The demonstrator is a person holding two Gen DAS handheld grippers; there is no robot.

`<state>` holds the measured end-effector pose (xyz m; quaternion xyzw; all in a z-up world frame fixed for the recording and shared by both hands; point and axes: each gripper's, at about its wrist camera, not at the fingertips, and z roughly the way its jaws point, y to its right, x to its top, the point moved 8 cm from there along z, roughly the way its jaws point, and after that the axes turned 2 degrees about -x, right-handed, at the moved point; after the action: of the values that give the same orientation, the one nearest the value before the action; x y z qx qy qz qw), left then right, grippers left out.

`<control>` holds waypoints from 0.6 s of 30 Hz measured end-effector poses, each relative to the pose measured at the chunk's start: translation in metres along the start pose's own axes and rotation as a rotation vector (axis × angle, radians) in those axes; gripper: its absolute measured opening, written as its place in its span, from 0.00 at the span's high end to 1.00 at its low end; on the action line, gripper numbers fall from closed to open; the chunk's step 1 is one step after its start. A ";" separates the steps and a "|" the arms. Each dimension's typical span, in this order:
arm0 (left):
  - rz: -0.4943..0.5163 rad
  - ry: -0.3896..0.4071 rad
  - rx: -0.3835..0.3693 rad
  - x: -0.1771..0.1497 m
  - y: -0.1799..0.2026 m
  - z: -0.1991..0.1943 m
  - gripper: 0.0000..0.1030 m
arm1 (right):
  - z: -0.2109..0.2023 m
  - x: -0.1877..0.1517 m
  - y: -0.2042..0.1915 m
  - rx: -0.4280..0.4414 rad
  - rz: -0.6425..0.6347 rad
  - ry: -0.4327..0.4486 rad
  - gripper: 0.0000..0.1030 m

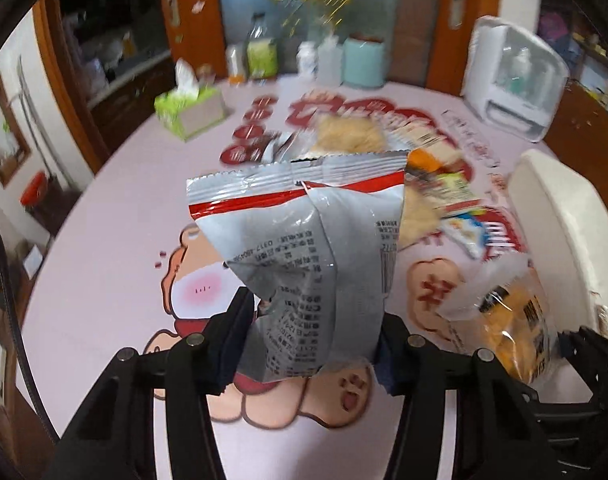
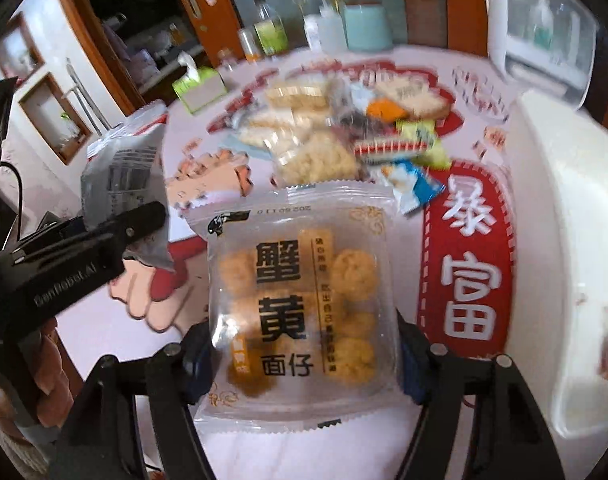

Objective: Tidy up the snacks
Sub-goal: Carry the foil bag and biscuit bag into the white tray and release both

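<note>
While motion-blurred, snack pile [image 2: 335, 136] contents unreadable.

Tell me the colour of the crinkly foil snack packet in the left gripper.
Silver-grey with a red band, clearest in the left wrist view.

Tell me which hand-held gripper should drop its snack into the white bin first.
Right, probably. Its hand-held gripper holds the clear yellow-snack pack beside the white bin; the left, gripping the silver packet, sits farther away.

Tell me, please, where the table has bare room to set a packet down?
Free: the table's near left, between the tissue box and the left gripper. Crowded: the snack pile mid-table, beside the white bin on the right.
</note>
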<state>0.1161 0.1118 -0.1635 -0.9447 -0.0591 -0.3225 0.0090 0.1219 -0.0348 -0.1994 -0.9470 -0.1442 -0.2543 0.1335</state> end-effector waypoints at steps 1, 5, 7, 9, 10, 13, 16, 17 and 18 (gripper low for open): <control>0.014 0.021 -0.010 0.002 0.007 -0.012 0.49 | -0.012 0.001 0.000 -0.005 -0.001 0.030 0.30; 0.058 0.097 -0.051 0.011 0.033 -0.051 0.49 | -0.053 0.007 0.011 -0.035 0.017 0.129 0.30; 0.093 0.137 -0.072 0.015 0.051 -0.070 0.49 | -0.079 0.010 0.025 -0.070 0.039 0.195 0.30; 0.123 0.158 -0.095 0.017 0.070 -0.081 0.49 | -0.099 0.011 0.039 -0.107 0.064 0.245 0.30; 0.136 0.165 -0.109 0.017 0.079 -0.085 0.49 | -0.111 0.010 0.050 -0.131 0.085 0.276 0.30; 0.178 0.176 -0.139 0.016 0.107 -0.093 0.49 | -0.135 0.009 0.081 -0.182 0.145 0.333 0.30; 0.222 0.177 -0.180 0.015 0.141 -0.099 0.49 | -0.151 0.004 0.114 -0.245 0.210 0.370 0.30; 0.235 0.176 -0.197 0.014 0.152 -0.098 0.49 | -0.154 0.002 0.126 -0.265 0.231 0.376 0.30; 0.247 0.175 -0.209 0.012 0.163 -0.098 0.49 | -0.156 0.000 0.136 -0.277 0.253 0.378 0.30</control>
<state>0.0855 -0.0537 -0.0752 -0.9088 0.0921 -0.4045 -0.0446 0.0990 -0.2114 -0.0939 -0.9023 0.0388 -0.4254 0.0581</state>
